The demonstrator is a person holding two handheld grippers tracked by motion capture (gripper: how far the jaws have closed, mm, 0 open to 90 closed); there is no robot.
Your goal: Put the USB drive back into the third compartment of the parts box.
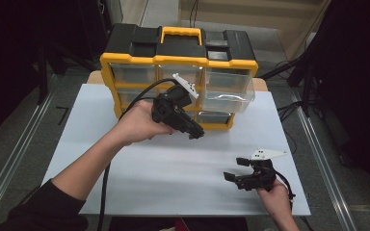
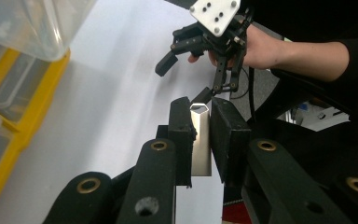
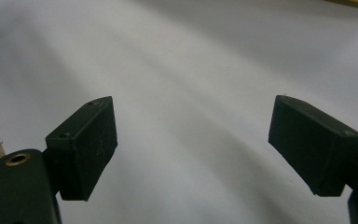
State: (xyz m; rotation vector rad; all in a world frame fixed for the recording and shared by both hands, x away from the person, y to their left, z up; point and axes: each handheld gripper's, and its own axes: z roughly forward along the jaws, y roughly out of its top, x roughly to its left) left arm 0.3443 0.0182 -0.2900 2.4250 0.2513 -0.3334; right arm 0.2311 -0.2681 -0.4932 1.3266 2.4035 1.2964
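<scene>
A yellow and black drawer cabinet (image 1: pixel 178 53) stands at the back of the white table (image 1: pixel 125 168). One clear drawer (image 1: pixel 226 94) on its right side is pulled out. My left gripper (image 1: pixel 196 134) hangs in front of the cabinet, above the table, shut on a small shiny metal hex piece (image 2: pixel 200 140) that stands upright between its pads. My right gripper (image 1: pixel 236 168) rests low near the table's front right, jaws wide open with nothing between them; its pads (image 3: pixel 86 144) frame bare white table (image 3: pixel 191 93). The right gripper (image 2: pixel 186 70) is also in the left gripper view, farther off.
The cabinet has several clear drawers (image 1: pixel 135 72) in yellow frames and a yellow handle (image 1: pixel 180 32) on top. The pulled-out drawer (image 2: pixel 32 23) overhangs the table. A black cable (image 1: pixel 107 187) trails from the left gripper along the forearm. Floor rails run on both sides of the table.
</scene>
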